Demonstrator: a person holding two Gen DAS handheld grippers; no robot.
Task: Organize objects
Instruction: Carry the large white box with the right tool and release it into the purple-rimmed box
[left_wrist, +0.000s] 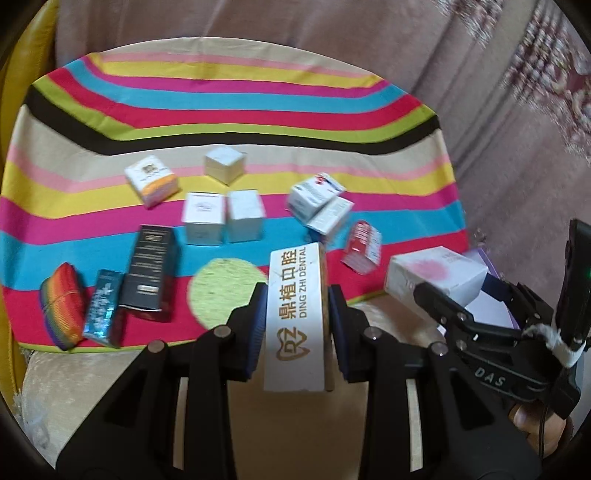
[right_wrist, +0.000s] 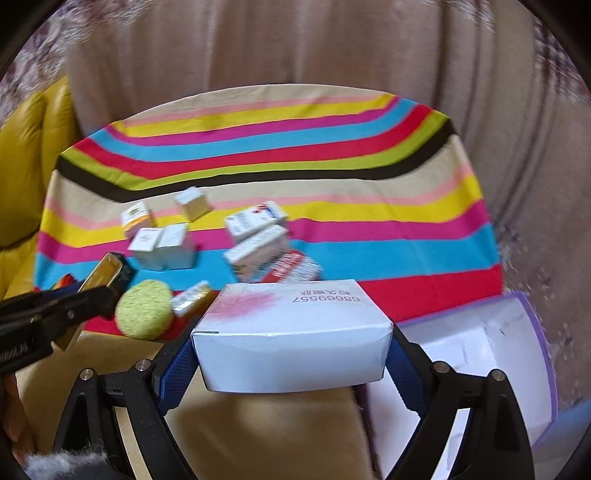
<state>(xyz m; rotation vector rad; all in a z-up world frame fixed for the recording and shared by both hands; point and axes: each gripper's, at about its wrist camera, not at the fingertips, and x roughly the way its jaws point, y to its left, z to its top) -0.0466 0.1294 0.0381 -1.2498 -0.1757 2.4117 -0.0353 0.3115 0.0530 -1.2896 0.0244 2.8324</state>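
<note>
My left gripper is shut on a long white box printed "DING ZHI DENTAL", which it holds lengthwise above the cloth's near edge. My right gripper is shut on a wide white box with a pink smear and a printed number, its blue pads pressing on both ends. In the left wrist view that box and the right gripper show at the right. The left gripper enters the right wrist view from the left.
A striped cloth carries several small white boxes, a black box, a teal box, a rainbow item, a red box and a yellow-green round pad. A purple-rimmed white tray sits at the right, a yellow cushion at the left.
</note>
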